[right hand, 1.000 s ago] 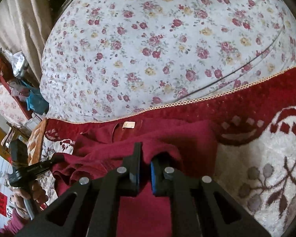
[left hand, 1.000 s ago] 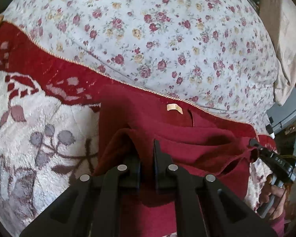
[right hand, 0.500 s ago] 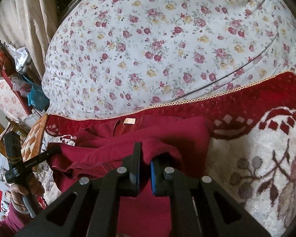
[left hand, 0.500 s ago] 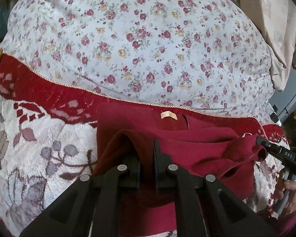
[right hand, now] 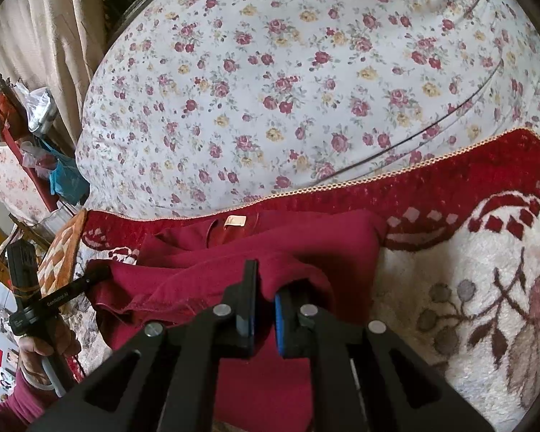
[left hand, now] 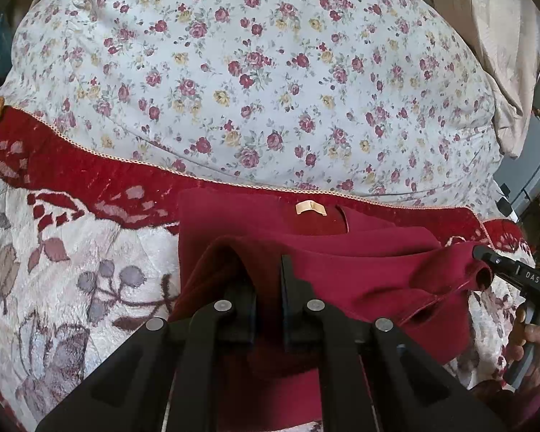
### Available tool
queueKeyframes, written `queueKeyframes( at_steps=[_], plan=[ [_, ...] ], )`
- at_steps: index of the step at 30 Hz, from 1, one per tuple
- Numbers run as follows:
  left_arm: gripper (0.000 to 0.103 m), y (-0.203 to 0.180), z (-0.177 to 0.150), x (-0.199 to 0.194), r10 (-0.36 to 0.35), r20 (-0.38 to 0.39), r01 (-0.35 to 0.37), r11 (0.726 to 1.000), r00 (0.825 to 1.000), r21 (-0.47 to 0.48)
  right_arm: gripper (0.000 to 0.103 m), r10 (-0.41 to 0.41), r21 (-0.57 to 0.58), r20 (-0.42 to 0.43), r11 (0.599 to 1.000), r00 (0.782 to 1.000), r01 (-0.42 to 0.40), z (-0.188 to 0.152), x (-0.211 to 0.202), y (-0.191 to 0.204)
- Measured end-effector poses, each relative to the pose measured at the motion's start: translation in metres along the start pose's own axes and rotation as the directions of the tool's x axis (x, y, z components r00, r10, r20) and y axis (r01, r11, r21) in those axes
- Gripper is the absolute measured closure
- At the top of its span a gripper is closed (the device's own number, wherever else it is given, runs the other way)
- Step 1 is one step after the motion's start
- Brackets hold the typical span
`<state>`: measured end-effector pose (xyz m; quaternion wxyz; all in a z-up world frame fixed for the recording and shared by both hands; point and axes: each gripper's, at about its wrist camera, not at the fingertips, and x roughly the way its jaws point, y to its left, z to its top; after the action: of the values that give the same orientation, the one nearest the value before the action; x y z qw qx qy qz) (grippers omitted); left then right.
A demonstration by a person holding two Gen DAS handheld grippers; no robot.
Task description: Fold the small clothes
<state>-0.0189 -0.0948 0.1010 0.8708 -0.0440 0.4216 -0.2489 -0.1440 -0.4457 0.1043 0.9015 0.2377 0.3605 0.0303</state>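
A small dark red garment [left hand: 342, 252] with a tan neck label [left hand: 310, 208] lies on a plush blanket. My left gripper [left hand: 266, 270] is shut on its lifted hem at the left corner. My right gripper [right hand: 266, 280] is shut on the hem at the other corner; it also shows at the right edge of the left wrist view [left hand: 486, 253]. The hem hangs raised between the two grippers, above the rest of the garment [right hand: 298, 230]. The left gripper shows at the left of the right wrist view [right hand: 93, 275].
The plush blanket [left hand: 72, 252] is white with a red border and leaf pattern. A floral quilt [left hand: 270, 72] rises behind it. Beige curtains [right hand: 46, 36] and cluttered shelves [right hand: 36, 136] stand at the sides.
Both grippers have lifted and carried the hem toward the neck label. The view has pulled back, showing more of the quilt.
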Motion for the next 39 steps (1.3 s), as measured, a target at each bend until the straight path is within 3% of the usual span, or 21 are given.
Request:
queueKeyframes(
  at_steps=[13,23,25,27,29,31,32,36,39],
  plan=[
    [0.103,0.008,0.001,0.017,-0.007,-0.033,0.006,0.999,0.999,-0.038,0.095,-0.016,0.025,0.003,1.000,1.000,0.016,0.002,0.010,-0.006],
    [0.103,0.029,0.018,0.053,-0.091,-0.056,0.081,0.983,0.994,-0.163,0.095,-0.072,0.093,-0.027,0.993,0.997,0.074,0.019,0.056,-0.025],
    [0.103,0.035,0.018,0.053,-0.123,-0.071,0.107,0.976,0.990,-0.188,0.087,-0.059,0.120,-0.051,0.991,0.997,0.065,0.022,0.068,-0.032],
    [0.092,0.041,0.021,0.043,-0.132,-0.052,0.119,0.972,0.990,-0.203,0.085,-0.016,0.170,-0.054,0.985,0.998,0.025,0.026,0.067,-0.038],
    [0.067,0.047,0.026,0.027,-0.100,0.006,0.099,0.973,0.995,-0.206,0.078,0.028,0.184,-0.006,0.983,1.000,-0.027,0.028,0.054,-0.038],
    [0.065,0.056,0.029,0.011,-0.086,0.061,0.097,0.969,0.994,-0.228,0.058,0.022,0.148,0.028,0.989,0.999,-0.026,0.025,0.039,-0.030],
    [0.065,0.058,0.030,0.007,-0.081,0.067,0.095,0.968,0.994,-0.233,0.055,0.001,0.117,0.053,0.993,0.999,-0.007,0.022,0.029,-0.024],
    [0.065,0.060,0.025,-0.002,-0.026,0.058,0.037,0.979,0.998,-0.201,0.054,0.004,0.014,0.137,1.000,0.991,-0.006,0.009,-0.002,-0.005],
    [0.065,0.057,0.021,0.002,0.000,0.024,0.004,0.985,1.000,-0.170,0.054,-0.016,-0.039,0.033,0.999,0.999,0.017,0.004,0.014,0.006]
  ],
)
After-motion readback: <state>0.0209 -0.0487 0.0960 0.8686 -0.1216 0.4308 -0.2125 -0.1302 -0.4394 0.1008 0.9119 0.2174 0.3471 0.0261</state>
